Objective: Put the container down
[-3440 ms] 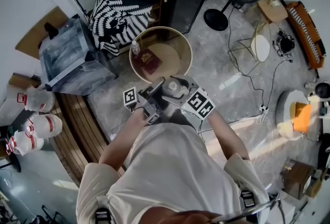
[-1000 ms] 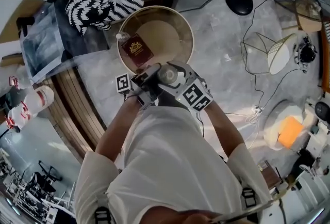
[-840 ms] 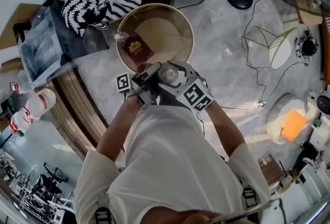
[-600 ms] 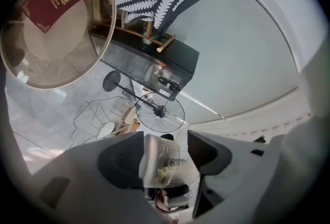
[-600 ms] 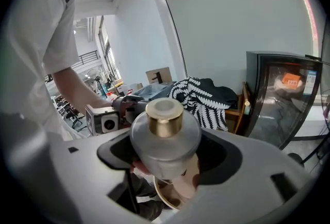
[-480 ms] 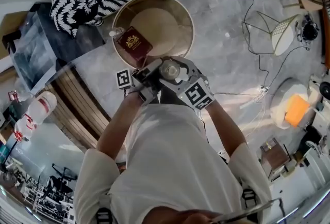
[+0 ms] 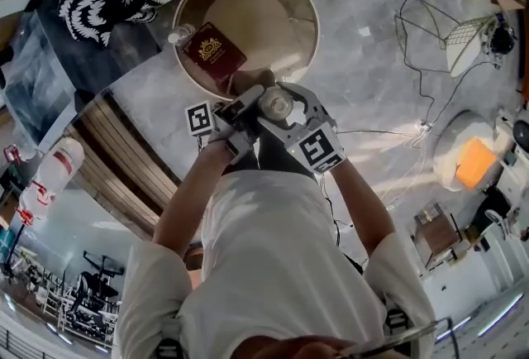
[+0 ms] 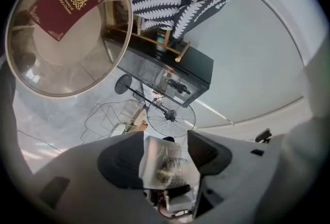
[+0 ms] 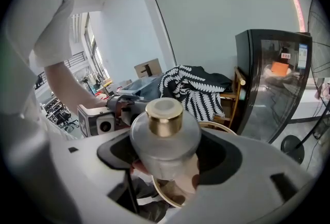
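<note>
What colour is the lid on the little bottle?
Gold. The lid of the container shows best in the right gripper view.

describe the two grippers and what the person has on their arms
The left gripper and right gripper have pale grey moulded bodies with black pads lining the jaws. Each carries a white cube printed with black square markers. The person wears a white short-sleeved shirt.

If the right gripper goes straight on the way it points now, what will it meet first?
Probably the black-and-white patterned cloth behind the round table. The right gripper, shut on the container, points over the table's rim; depth is unclear.
</note>
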